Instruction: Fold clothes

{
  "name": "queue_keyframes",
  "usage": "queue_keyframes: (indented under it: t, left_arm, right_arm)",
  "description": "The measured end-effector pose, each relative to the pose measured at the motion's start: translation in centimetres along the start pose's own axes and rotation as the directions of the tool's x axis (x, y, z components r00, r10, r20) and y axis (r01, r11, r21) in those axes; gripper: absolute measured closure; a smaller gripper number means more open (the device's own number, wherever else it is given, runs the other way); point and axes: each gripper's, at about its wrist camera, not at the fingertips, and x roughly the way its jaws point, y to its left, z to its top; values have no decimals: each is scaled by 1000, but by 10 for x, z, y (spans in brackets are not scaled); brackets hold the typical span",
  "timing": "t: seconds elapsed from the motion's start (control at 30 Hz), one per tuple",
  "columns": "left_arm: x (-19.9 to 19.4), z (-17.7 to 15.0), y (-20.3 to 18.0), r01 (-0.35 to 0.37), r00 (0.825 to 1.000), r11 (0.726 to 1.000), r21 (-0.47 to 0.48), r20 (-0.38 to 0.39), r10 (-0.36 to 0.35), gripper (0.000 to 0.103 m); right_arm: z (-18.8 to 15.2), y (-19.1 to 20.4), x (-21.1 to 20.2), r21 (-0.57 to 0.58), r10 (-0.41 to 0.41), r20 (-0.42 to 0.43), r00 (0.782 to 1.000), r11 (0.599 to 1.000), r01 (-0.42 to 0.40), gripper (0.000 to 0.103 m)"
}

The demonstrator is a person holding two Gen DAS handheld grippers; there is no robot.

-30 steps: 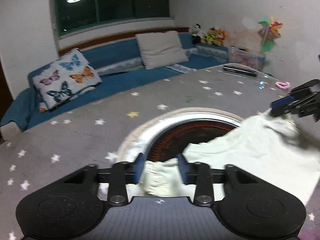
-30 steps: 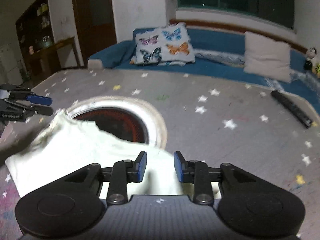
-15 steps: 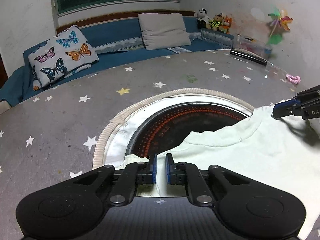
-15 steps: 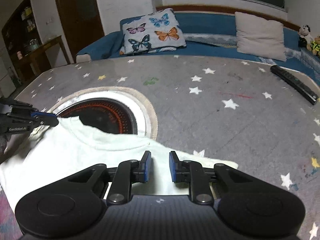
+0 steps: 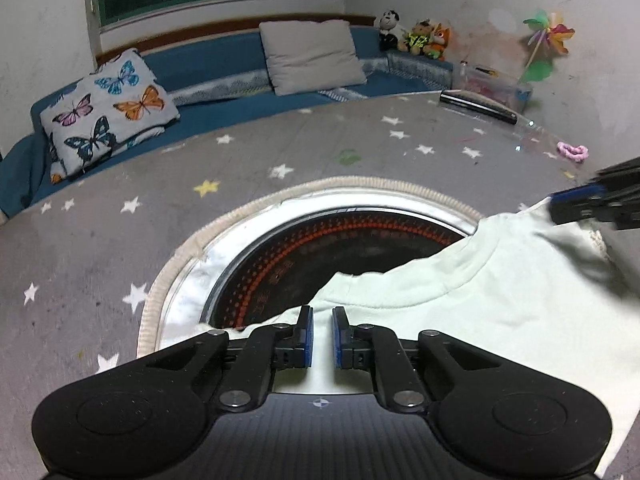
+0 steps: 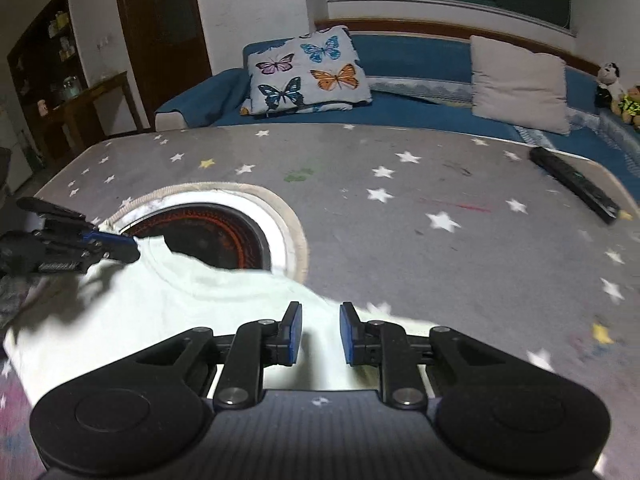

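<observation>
Left gripper (image 5: 322,336) sits with jaws narrowly parted over the near shoulder of the pale T-shirt (image 5: 480,292); right gripper (image 6: 320,334), jaws wider, straddles the other. The shirt lies flat between them, collar overhanging the bench's round heater (image 5: 320,240).

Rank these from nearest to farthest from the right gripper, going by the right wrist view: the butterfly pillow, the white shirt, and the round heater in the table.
From the right gripper:
1. white shirt, directly under and between its fingers.
2. round heater, ahead and left, partly covered by the shirt.
3. butterfly pillow, far ahead on the blue sofa beyond the table.
</observation>
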Motion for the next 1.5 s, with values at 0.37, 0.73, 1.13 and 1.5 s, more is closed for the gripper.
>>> queue_keyframes:
  t: [0.37,0.73,1.13,1.5]
  left_arm:
    - [-19,-3,-1,-38,999,999,-15,24,38,90]
    - [-87,-50,-26,9,998,1000,-5,61,-9,90]
    - [-108,-99,-28,-24,999,995,-99,40,28,90]
    - [-127,-120,-22,-79,994,986,-149,66,90,90]
  right_arm:
    - [-25,-20,-20,44,-57,1,998,997,57,82]
    - [-52,15,-54,-33,47,-19,999,998,-48,82]
    - [-89,23,-72,-49,-5,-56,998,999,2,82]
    - [-110,24,-88,-23,-20,-51,999,1000,19,83]
